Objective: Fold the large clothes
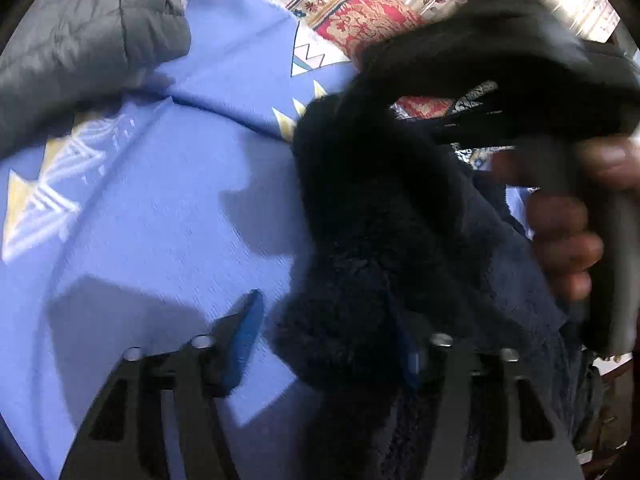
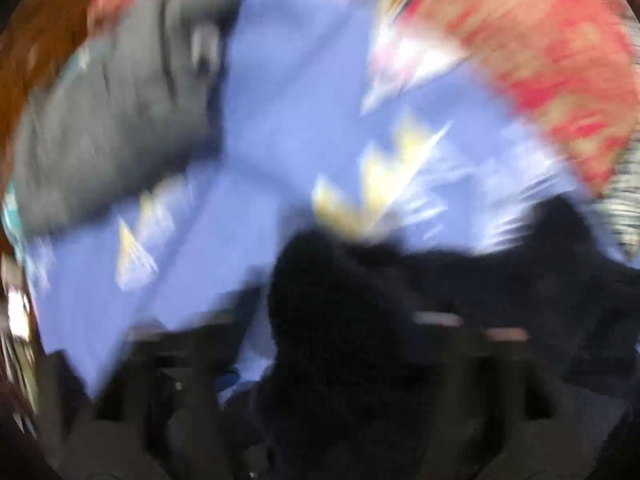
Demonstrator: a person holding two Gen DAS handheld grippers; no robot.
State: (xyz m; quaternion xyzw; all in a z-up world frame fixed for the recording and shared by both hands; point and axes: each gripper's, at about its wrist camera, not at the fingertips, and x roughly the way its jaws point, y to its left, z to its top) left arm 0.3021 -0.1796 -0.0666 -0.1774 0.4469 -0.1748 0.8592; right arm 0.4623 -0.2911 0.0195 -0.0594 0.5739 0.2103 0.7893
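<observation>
I see left hand-held gripper [image 1: 328,344] spread wide around dark fleece [image 1: 360,220] | right hand-held gripper [image 2: 320,344]: blurred, cannot tell | blue sheet [image 1: 160,200] at 9 o'clock

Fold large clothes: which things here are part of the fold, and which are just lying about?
In the job:
- dark fleece, bunched between the left tongs
- right tongs, too blurred to judge
- hand on a tool handle

Lying about:
- blue sheet underneath
- grey jacket at the far left
- floral quilt beyond
</observation>
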